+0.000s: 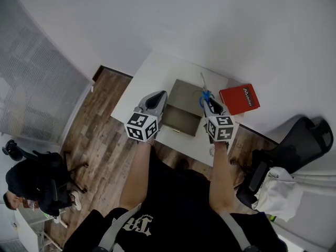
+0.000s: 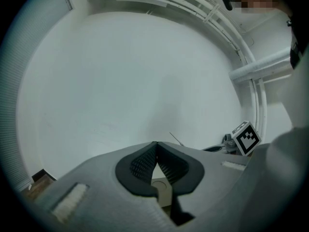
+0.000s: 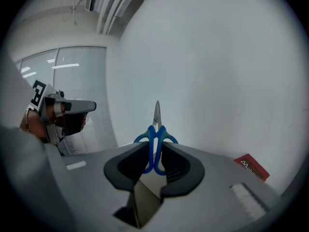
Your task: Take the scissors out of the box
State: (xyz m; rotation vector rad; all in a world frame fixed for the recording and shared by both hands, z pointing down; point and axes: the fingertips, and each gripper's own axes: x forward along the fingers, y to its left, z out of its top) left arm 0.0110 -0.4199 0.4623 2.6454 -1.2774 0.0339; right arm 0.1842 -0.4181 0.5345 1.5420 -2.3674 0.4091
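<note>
The scissors (image 1: 204, 95) have blue handles and thin metal blades; my right gripper (image 1: 209, 103) is shut on the handles, with the blades pointing away from me above the right edge of the box (image 1: 181, 108). In the right gripper view the scissors (image 3: 155, 138) stand between the pads, blades rising past the right gripper (image 3: 154, 161). The box is an open olive-grey carton in the middle of the white table (image 1: 152, 72). My left gripper (image 1: 159, 96) hovers at the box's left edge. Its pads meet with nothing between them in the left gripper view (image 2: 155, 153).
A red box (image 1: 239, 98) lies on the table right of the carton, also seen in the right gripper view (image 3: 251, 167). A black office chair (image 1: 294, 146) stands at the right on the wood floor. A seated person (image 1: 31, 185) is at the lower left. A white wall runs behind the table.
</note>
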